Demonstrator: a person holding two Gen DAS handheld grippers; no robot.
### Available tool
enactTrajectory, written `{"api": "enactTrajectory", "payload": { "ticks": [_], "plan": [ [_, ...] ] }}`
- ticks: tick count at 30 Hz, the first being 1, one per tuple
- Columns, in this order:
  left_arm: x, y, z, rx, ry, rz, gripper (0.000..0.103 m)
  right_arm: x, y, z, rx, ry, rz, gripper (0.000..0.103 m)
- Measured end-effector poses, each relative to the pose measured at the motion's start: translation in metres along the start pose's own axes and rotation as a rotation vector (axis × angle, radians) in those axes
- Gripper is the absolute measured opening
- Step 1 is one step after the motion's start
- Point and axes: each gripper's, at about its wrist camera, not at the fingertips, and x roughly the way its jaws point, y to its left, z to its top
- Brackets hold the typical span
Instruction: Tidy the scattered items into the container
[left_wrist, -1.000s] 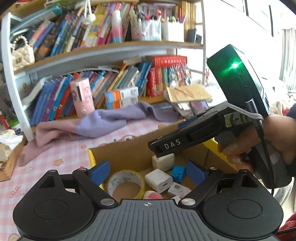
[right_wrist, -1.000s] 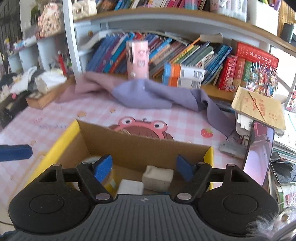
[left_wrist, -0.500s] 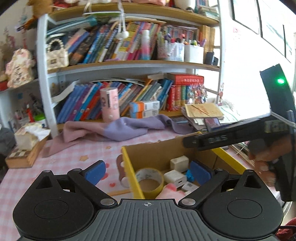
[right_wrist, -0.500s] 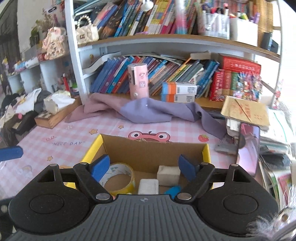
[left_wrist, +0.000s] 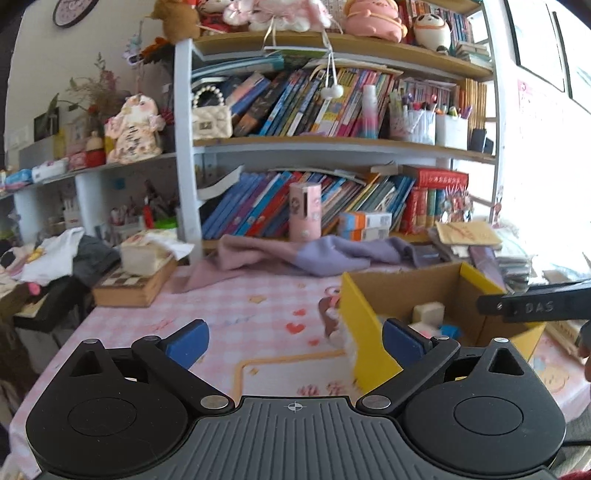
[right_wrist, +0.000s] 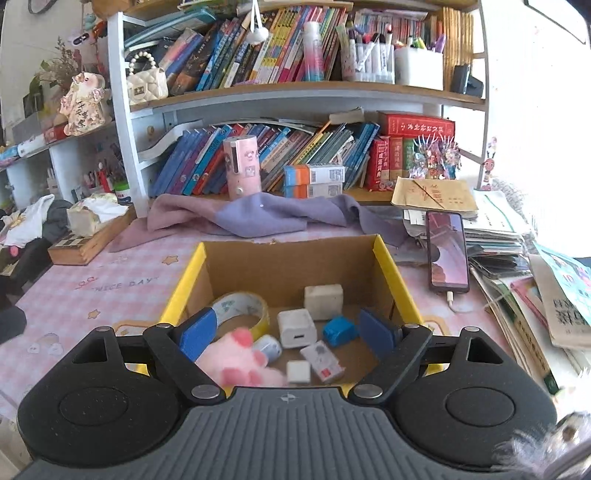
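Note:
A cardboard box with yellow flaps (right_wrist: 384, 254) stands on the pink checked table; it also shows in the left wrist view (left_wrist: 360, 317). Inside lie a tape roll (right_wrist: 240, 306), a pink plush paw (right_wrist: 240, 354), white chargers (right_wrist: 295, 326), a white block (right_wrist: 323, 301), a small blue item (right_wrist: 338, 330) and a small card pack (right_wrist: 321, 360). My right gripper (right_wrist: 284, 332) is open and empty, above the box's near side. My left gripper (left_wrist: 293, 341) is open and empty, left of the box over the table. The right gripper's body (left_wrist: 535, 304) shows at the right of the left wrist view.
A bookshelf (right_wrist: 295, 92) stands behind the table, with a purple cloth (right_wrist: 258, 218) and a pink canister (right_wrist: 242, 166) in front. A phone (right_wrist: 447, 251) lies on stacked papers to the right. A wooden tissue box (left_wrist: 136, 280) sits at the left.
Both grippers have pulled back and up from the box. The left one has swung to the left, so the box now sits at its right. Both stay open.

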Motion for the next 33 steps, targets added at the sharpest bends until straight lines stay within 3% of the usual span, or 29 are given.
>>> {"api": "enactTrajectory", "payload": {
  "ticks": [19,33],
  "plan": [
    [-0.078,0.051,-0.07,-0.022,0.128,0.01,0.103,-0.093,0.09,-0.094,-0.052,0.077,-0.021,0.088],
    [-0.088,0.059,-0.093,-0.005,0.252,-0.033,0.103,-0.114,0.118,-0.12,-0.052,0.144,-0.036,0.093]
  ]
}}
